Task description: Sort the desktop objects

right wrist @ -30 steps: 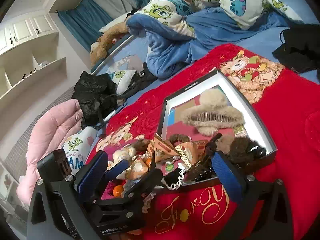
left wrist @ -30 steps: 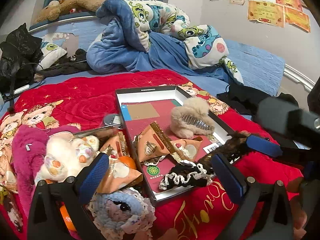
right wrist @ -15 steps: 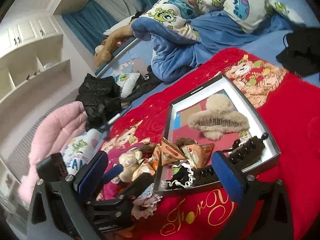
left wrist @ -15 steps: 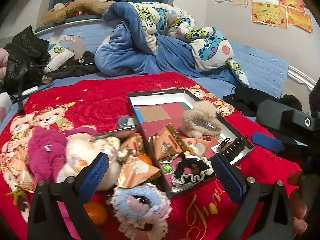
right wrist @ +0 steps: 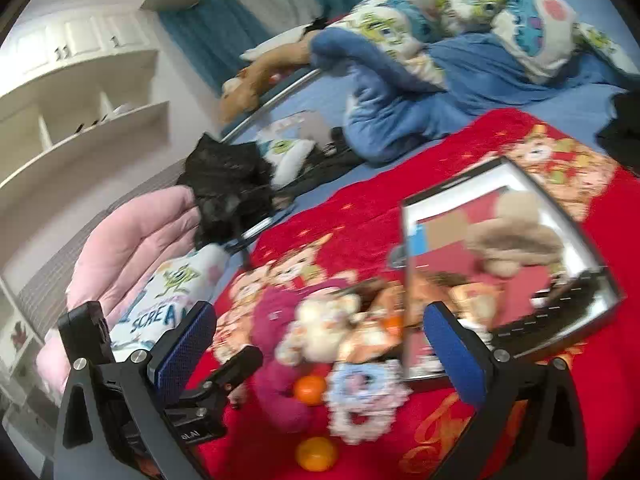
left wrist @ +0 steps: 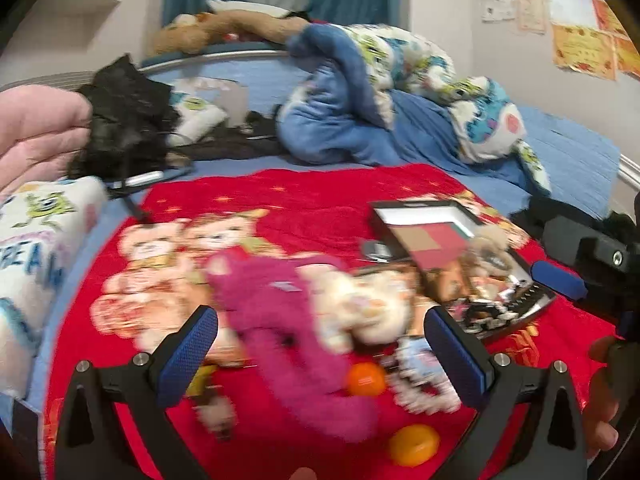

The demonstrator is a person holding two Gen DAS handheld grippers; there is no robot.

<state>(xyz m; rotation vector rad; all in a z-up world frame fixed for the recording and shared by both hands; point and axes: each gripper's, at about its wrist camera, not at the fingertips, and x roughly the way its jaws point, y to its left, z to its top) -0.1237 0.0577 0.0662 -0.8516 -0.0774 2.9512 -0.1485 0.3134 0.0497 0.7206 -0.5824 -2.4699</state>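
Blur everywhere, and that is the story: both cameras have swung back and to the left of the tray (left wrist: 404, 216) since a second ago, when the right gripper was down at its near rim among the hair things. The black comb clip (right wrist: 560, 304) now lies across the tray's near right corner, dropped in, so I judge that item sorted. The right gripper (right wrist: 320, 352) hovers with jaws spread wide and nothing between them; the left gripper (left wrist: 320, 344) is likewise wide apart and empty, hanging above the loose pile left of the tray. That pile is what remains: a magenta plush (left wrist: 272, 320), a cream plush toy (left wrist: 352, 304) touching it, a pale blue scrunchie (right wrist: 364, 396) just in front of the tray's near left corner, and two orange balls (left wrist: 366, 378) near the scrunchie. Inside the tray sit the beige fluffy claw clip (right wrist: 516, 236) toward the far right and brown snack packets near the left wall, smeared by motion. Next pick looks to be from the pile, likely for the left gripper. Writing: "SCREA" reads on the white pillow (right wrist: 168, 300) well left of the tray, and gold script on the red blanket (left wrist: 300, 196) in front of the tray is too cut off to read.
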